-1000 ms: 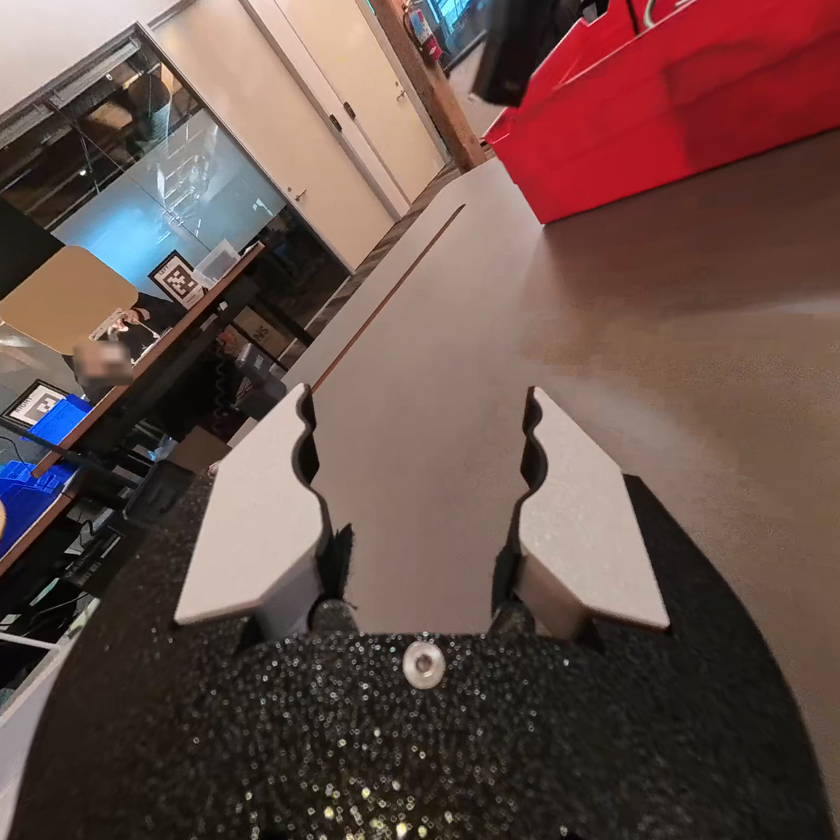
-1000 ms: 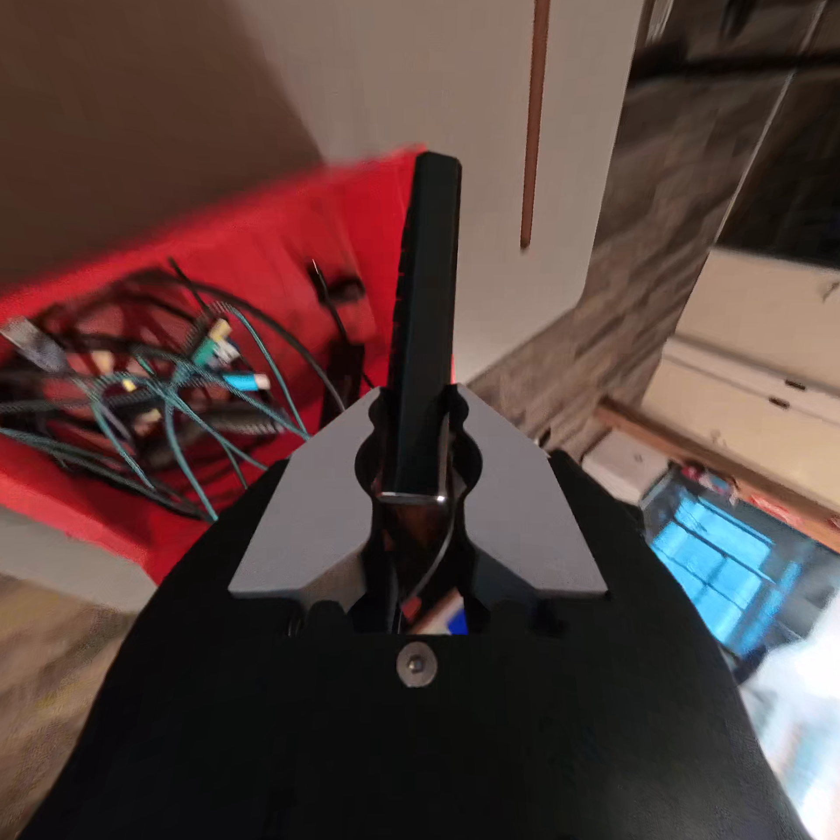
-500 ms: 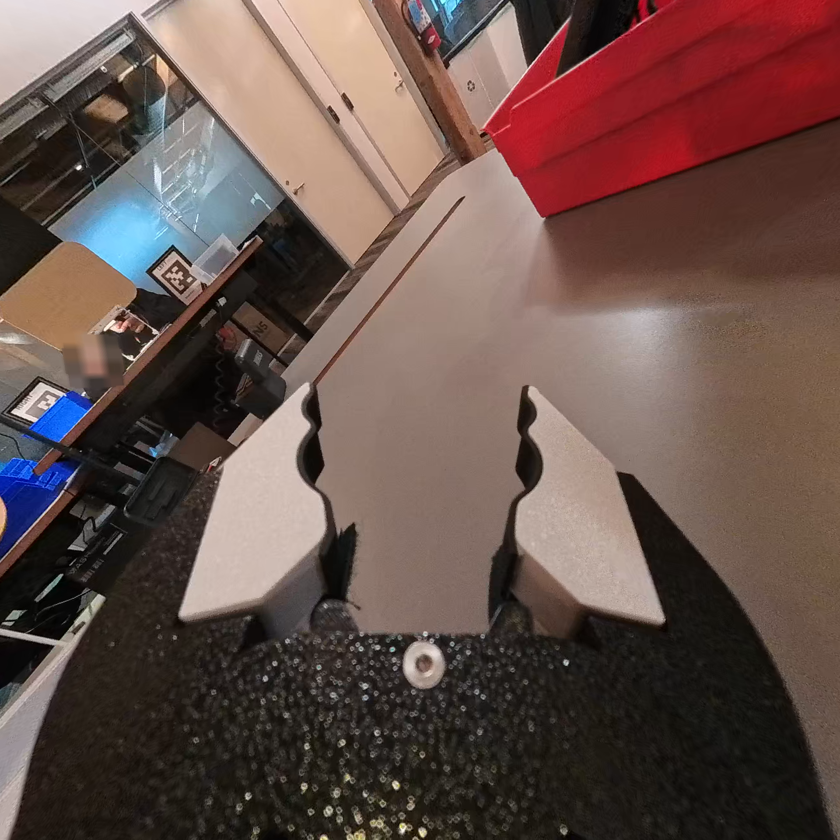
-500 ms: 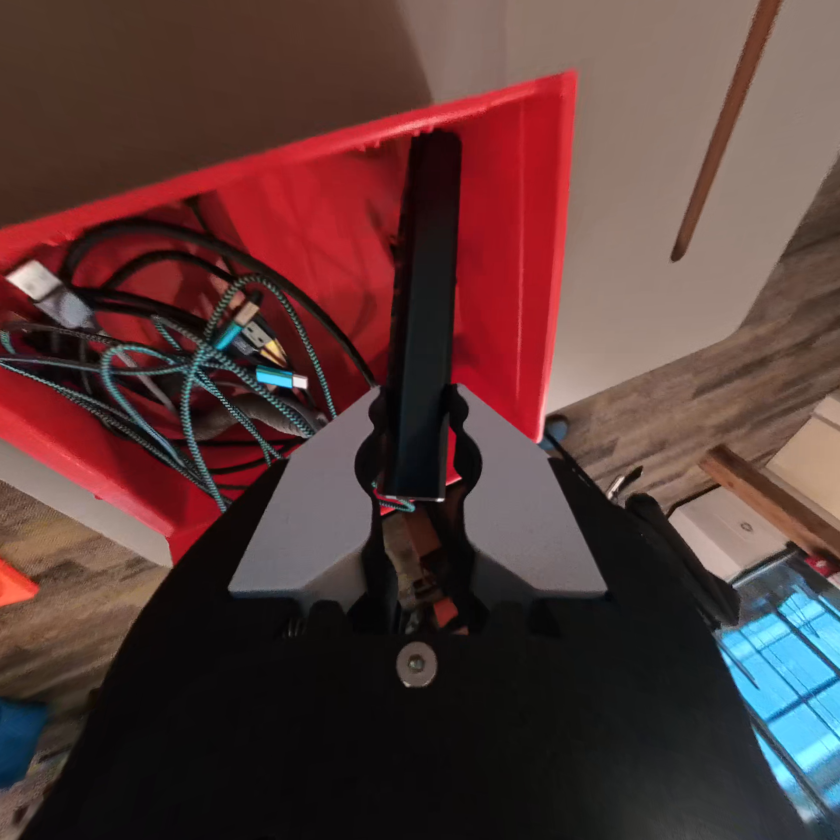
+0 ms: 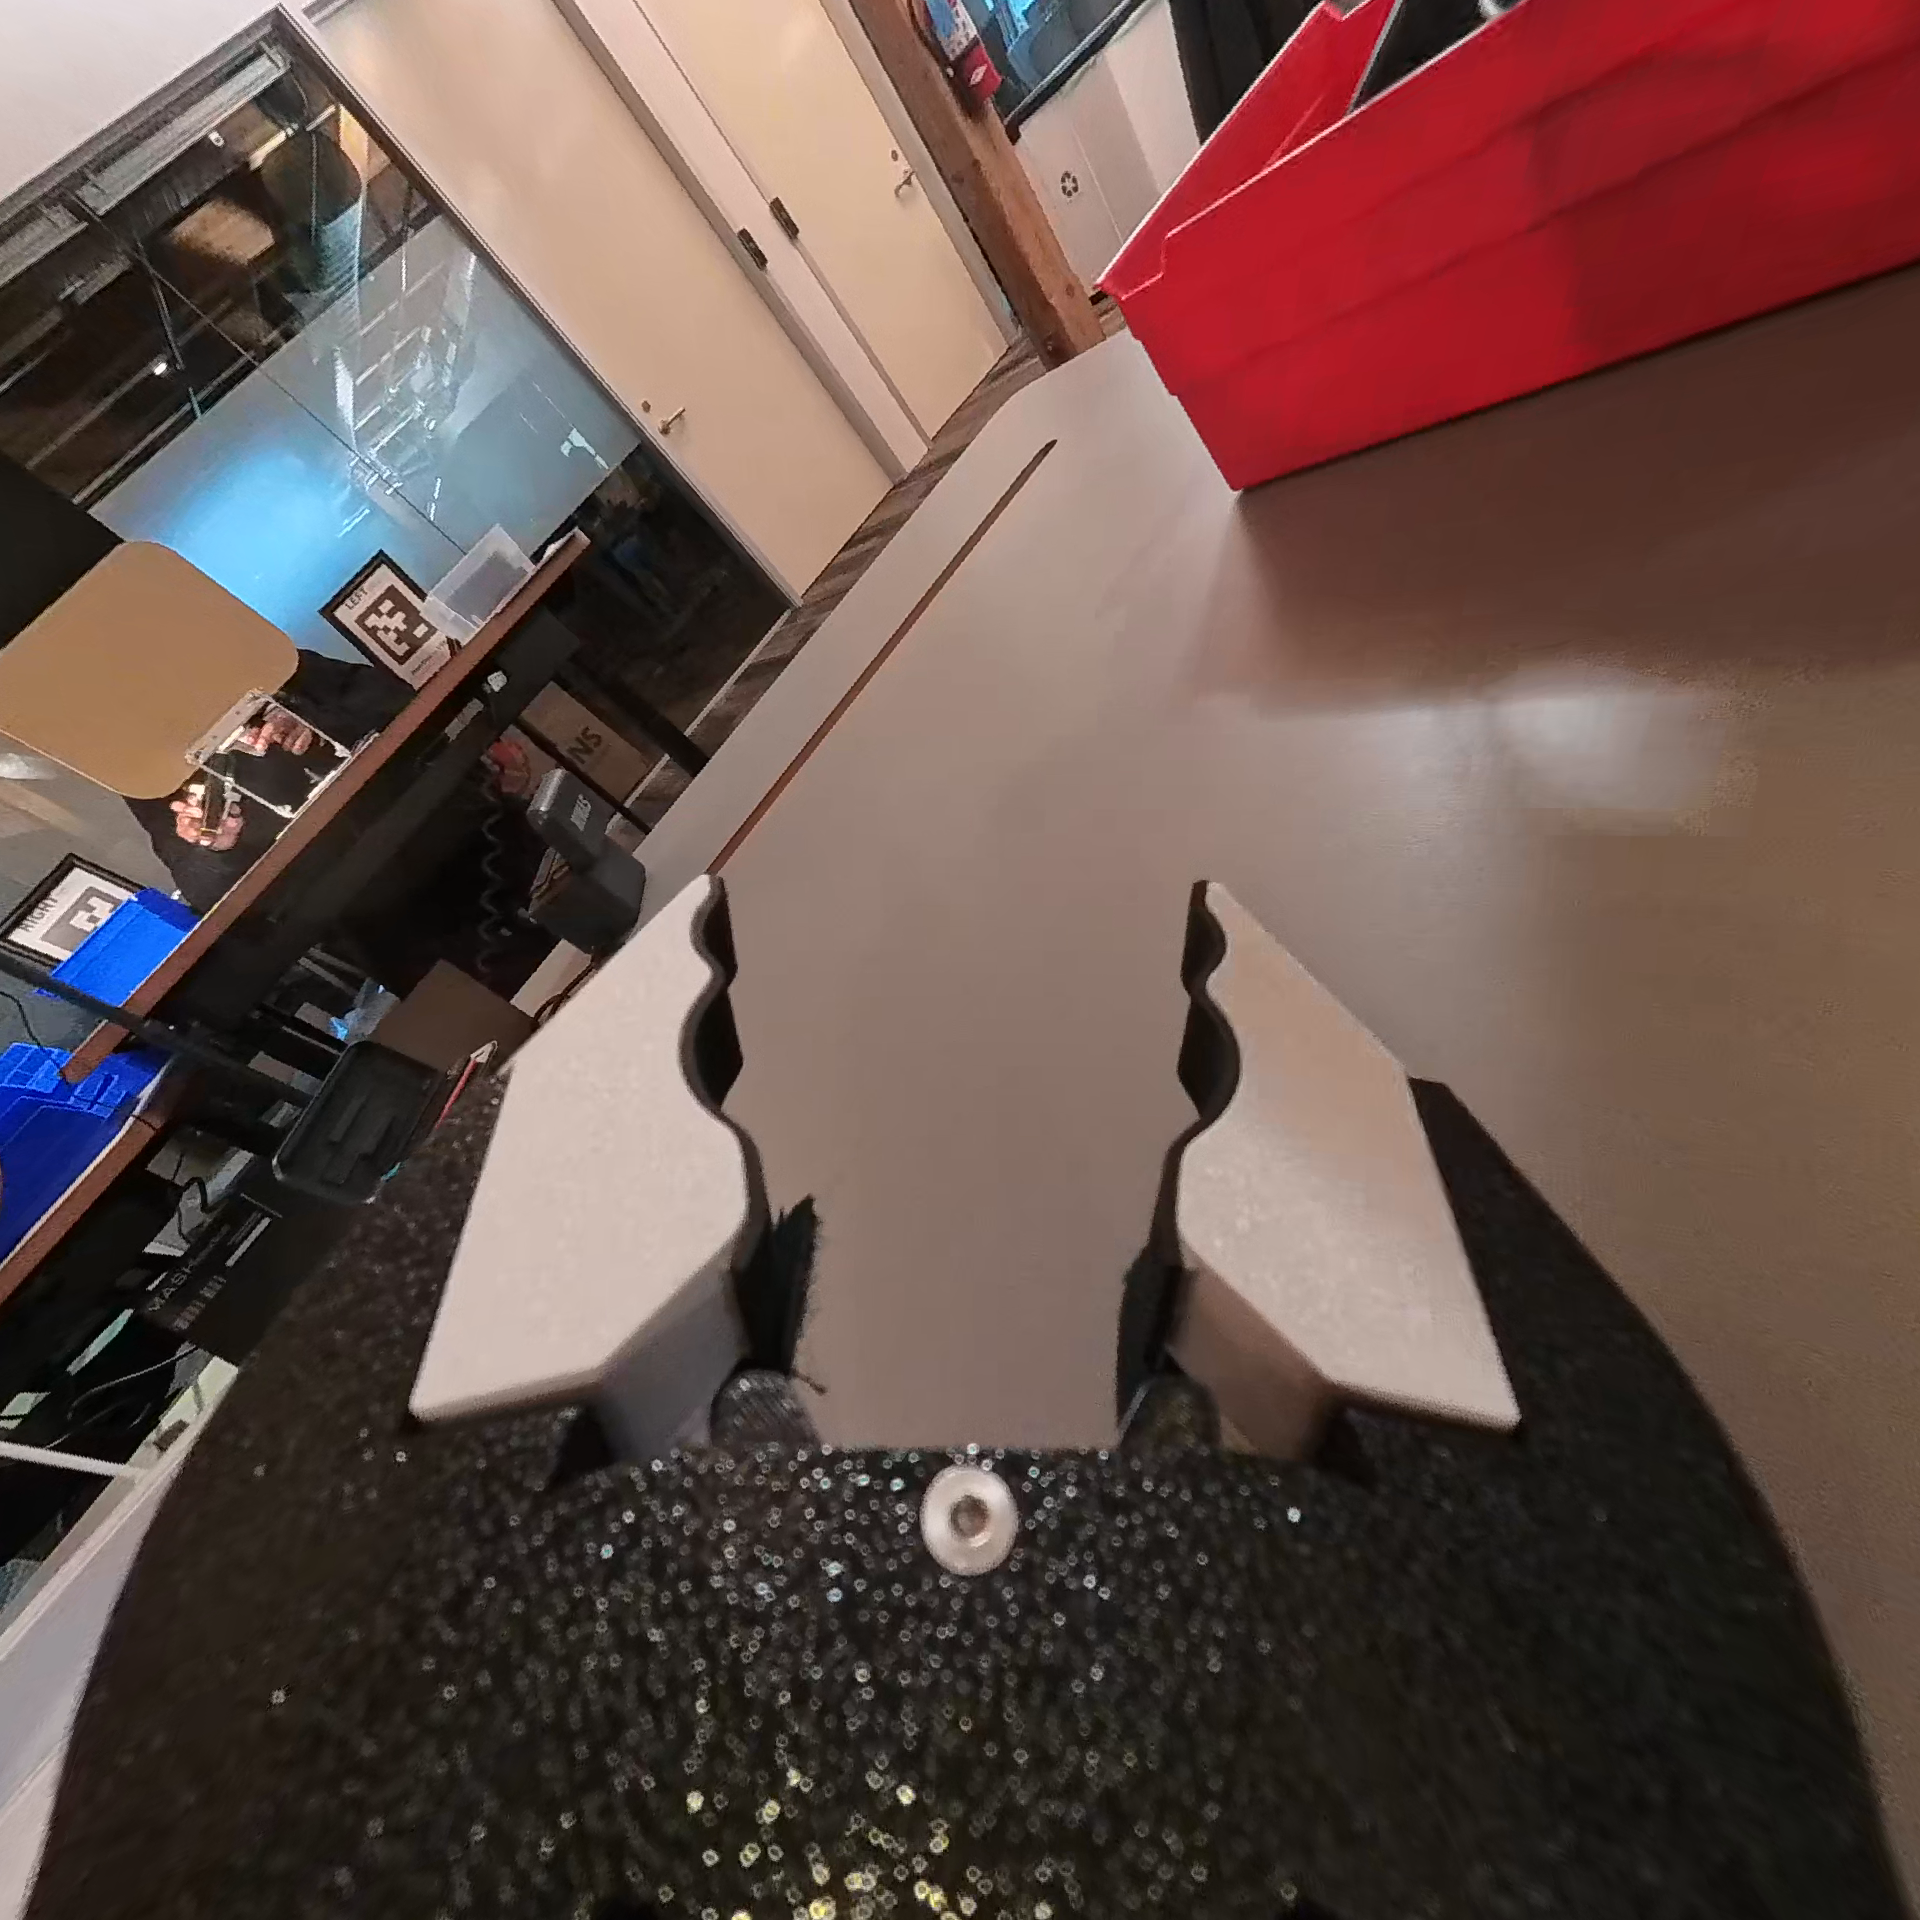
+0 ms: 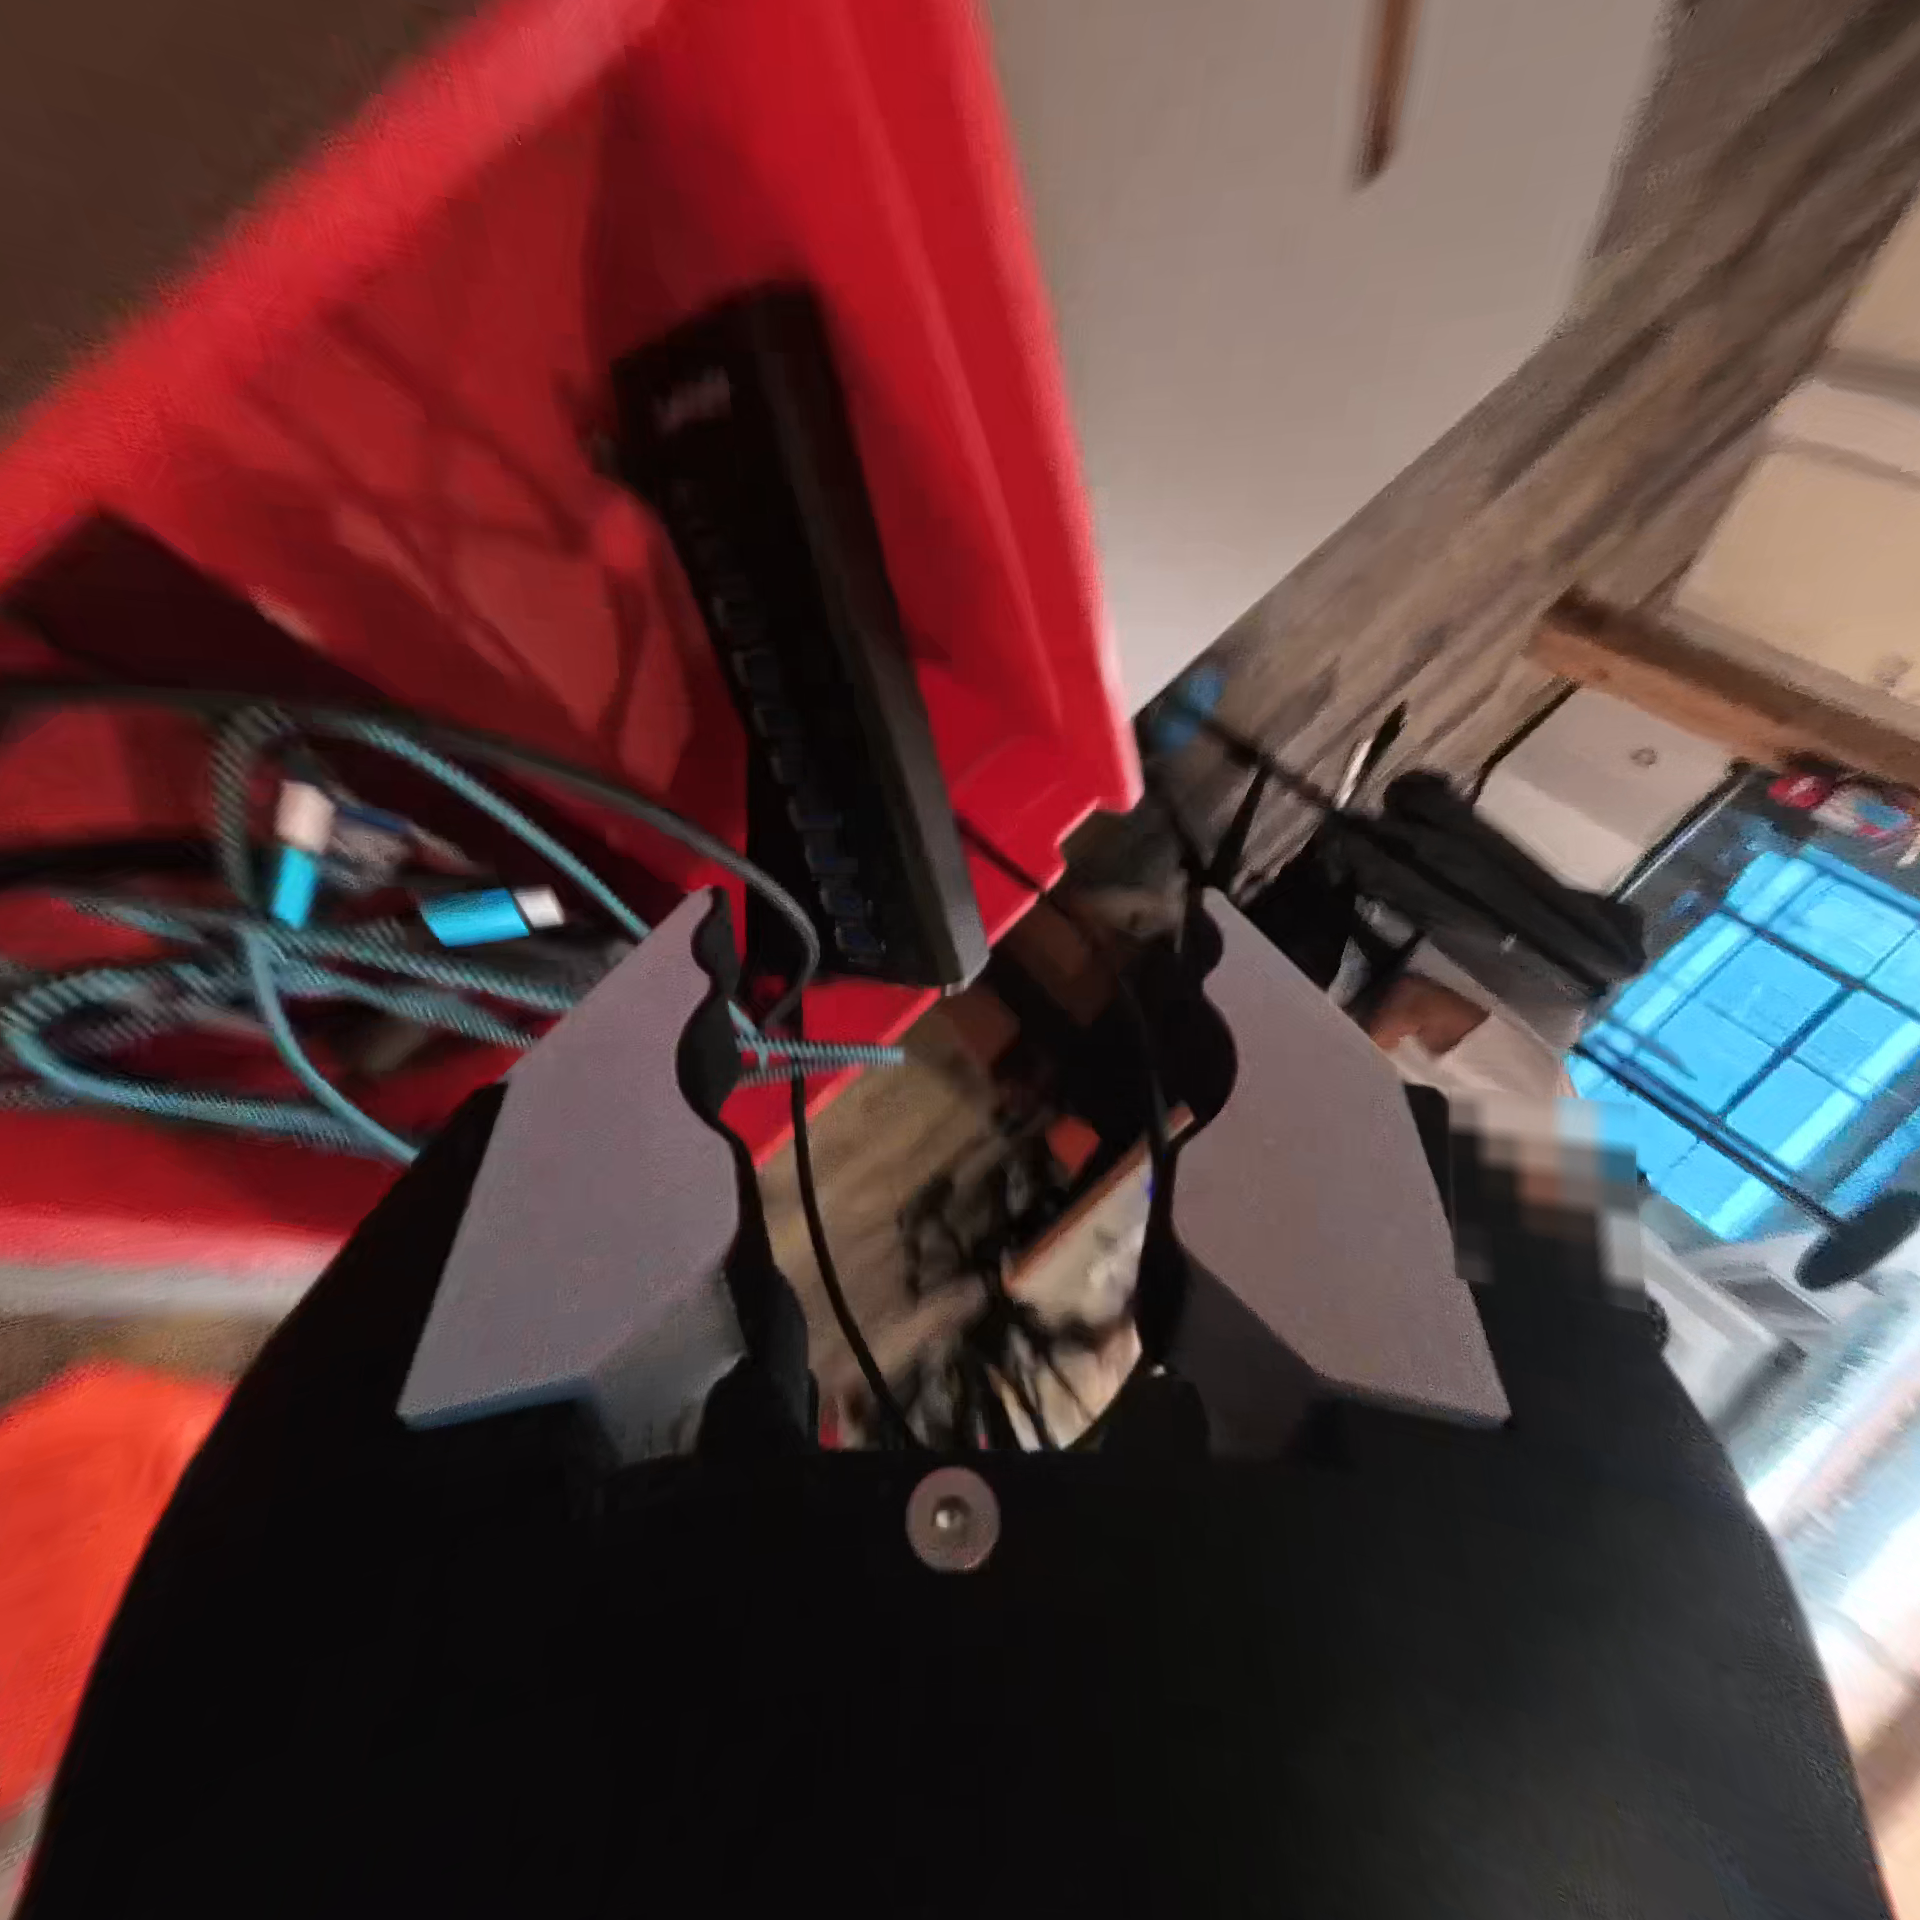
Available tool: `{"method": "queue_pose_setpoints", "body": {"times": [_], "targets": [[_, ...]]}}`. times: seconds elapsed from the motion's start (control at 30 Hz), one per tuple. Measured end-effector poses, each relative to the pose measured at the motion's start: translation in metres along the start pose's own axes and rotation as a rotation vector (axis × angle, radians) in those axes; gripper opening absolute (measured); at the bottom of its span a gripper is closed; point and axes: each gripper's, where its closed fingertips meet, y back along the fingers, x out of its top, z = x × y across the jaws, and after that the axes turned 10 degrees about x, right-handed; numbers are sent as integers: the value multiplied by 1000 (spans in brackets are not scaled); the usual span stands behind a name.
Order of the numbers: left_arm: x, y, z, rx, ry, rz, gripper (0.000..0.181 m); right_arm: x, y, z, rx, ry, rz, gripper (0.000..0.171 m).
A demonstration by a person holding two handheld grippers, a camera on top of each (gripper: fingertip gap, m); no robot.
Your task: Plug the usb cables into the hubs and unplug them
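Note:
In the right wrist view a long black USB hub [image 6: 800, 644] lies tilted in the red bin [image 6: 416, 395], beside a tangle of teal braided and black USB cables [image 6: 312, 935]. My right gripper [image 6: 961, 914] is open just behind the hub's near end, apart from it; a thin black cable runs between the jaws. The view is blurred. In the left wrist view my left gripper [image 5: 956, 904] is open and empty, low over the brown table [image 5: 1351, 779], with the red bin [image 5: 1507, 239] far ahead at the upper right.
The table's left edge [image 5: 831, 727] drops to the floor. Beyond it are another desk with blue bins [image 5: 62, 1039], marker cards and a person seated. Doors and a wooden post stand at the back. An orange thing [image 6: 83, 1507] shows at lower left. Left tips to right tips: about 40 centimetres.
My right gripper has opened and let go of the black hub, which now lies in the red bin. The right view swung sideways. The left gripper has hardly moved.

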Motion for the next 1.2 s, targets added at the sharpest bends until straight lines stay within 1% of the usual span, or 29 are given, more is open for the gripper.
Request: {"method": "queue_pose_setpoints", "body": {"times": [0.03,0.13,0.2,0.27,0.33,0.4,0.43,0.47,0.5,0.53,0.57,0.6,0.67,0.7,0.73,0.8,0.87,0.97,1.07,1.13,1.2], "targets": [[0,0,0,2,-1,1,85,17,16,-2,-38,-26,118,86],[0,0,0,1,2,0,86,73,73,-32,-59,-100,558,96],[-2,1,1,-1,4,-6,86,86,111,-51,-127,-146,790,103],[-3,1,0,1,21,-16,91,78,138,-64,-222,-215,953,106],[-6,-3,-5,11,119,-48,108,54,162,-67,-312,-346,1116,106],[-13,-5,-6,-17,250,-85,125,27,174,-70,-345,-454,1241,107],[-16,-6,-6,-36,297,-99,133,8,175,-66,-381,-513,1261,112],[-19,-6,-7,-45,325,-105,142,-13,174,-60,-430,-576,1262,126],[-19,-5,-9,-50,331,-101,150,-39,173,-51,-508,-649,1256,148],[-18,-3,-11,-48,328,-90,158,-65,171,-45,-577,-696,1238,154],[-15,-2,-11,-50,327,-77,158,-88,167,-41,-620,-740,1224,160],[-12,-1,-9,-63,334,-65,158,-110,160,-39,-639,-800,1213,160],[-8,0,-5,-81,328,-68,158,-144,140,-41,-616,-909,1210,160],[-6,1,-4,-82,318,-77,158,-158,127,-44,-587,-957,1204,159],[-3,3,-3,-85,305,-87,158,-166,111,-49,-534,-970,1192,155],[2,10,-6,-72,289,-126,152,-175,71,-60,-355,-992,1092,131],[5,22,-14,-41,280,-199,145,-188,35,-69,-224,-1058,971,129],[-4,56,-36,84,283,-346,139,-187,1,-79,-98,-1082,942,126],[-27,99,-56,210,308,-493,134,-182,-24,-85,9,-1113,951,124],[-54,129,-68,285,311,-637,134,-176,-37,-93,94,-1106,949,110],[-82,158,-77,342,341,-780,133,-171,-48,-100,166,-1105,938,101]]}}
